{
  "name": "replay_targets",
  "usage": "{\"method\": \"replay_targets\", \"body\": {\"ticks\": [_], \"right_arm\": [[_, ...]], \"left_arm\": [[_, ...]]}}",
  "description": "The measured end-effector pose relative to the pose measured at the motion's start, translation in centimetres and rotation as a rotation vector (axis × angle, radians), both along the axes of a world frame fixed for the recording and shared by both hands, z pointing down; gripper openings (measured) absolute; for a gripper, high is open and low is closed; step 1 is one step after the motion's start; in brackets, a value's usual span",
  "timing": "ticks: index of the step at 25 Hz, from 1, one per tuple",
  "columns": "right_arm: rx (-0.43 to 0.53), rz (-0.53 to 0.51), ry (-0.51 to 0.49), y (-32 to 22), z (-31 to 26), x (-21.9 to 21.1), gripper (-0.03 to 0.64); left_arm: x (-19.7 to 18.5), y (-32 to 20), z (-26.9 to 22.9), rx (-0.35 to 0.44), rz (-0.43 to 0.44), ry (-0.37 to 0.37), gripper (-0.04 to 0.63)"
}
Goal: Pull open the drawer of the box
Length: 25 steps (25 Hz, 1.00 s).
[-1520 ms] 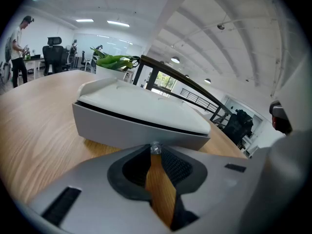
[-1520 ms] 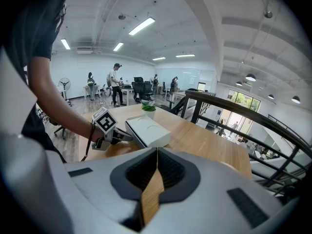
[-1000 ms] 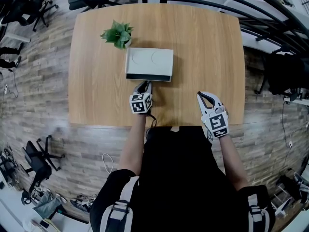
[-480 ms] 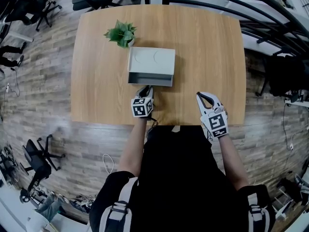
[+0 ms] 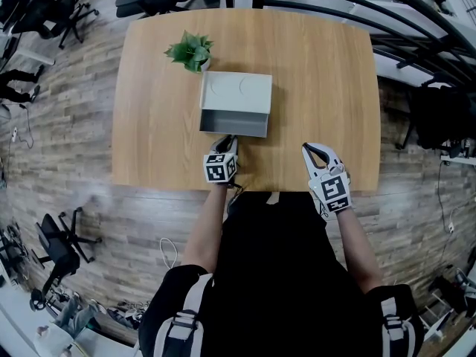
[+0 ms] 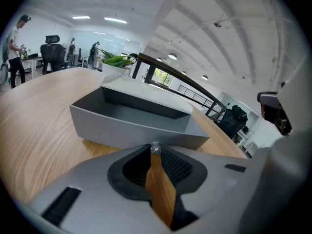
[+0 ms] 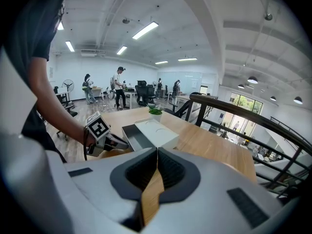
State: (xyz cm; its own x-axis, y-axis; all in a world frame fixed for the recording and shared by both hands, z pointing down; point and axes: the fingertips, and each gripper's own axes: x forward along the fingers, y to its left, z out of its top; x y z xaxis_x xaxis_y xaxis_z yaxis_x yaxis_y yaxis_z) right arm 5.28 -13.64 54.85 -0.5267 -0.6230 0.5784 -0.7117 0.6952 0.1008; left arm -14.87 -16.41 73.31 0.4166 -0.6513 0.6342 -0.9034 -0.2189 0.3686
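Note:
A grey box lies on the wooden table, its drawer drawn out toward me and showing an empty grey inside. My left gripper sits at the drawer's front and is shut on the small metal knob there. In the left gripper view the drawer fills the middle, with the box top behind it. My right gripper rests shut over the table's near edge, to the right, holding nothing. The right gripper view shows the box and the left gripper ahead of the shut jaws.
A small potted plant stands just behind the box's far left corner. Black railings run beyond the table's right side. Office chairs stand on the plank floor to the left. Several people stand far off in the room.
The drawer has slid further out of the box as my left gripper drew back toward me with the knob. My right gripper has stayed where it was.

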Motion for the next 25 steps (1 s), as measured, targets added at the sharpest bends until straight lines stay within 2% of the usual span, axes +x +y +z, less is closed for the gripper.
{"method": "replay_targets", "body": {"ticks": [25], "right_arm": [[0.012,0.010,-0.007,1.9,-0.4,0.0,0.025]], "left_arm": [[0.5,2.6,0.4,-0.016,0.019,-0.003,0.084]]}}
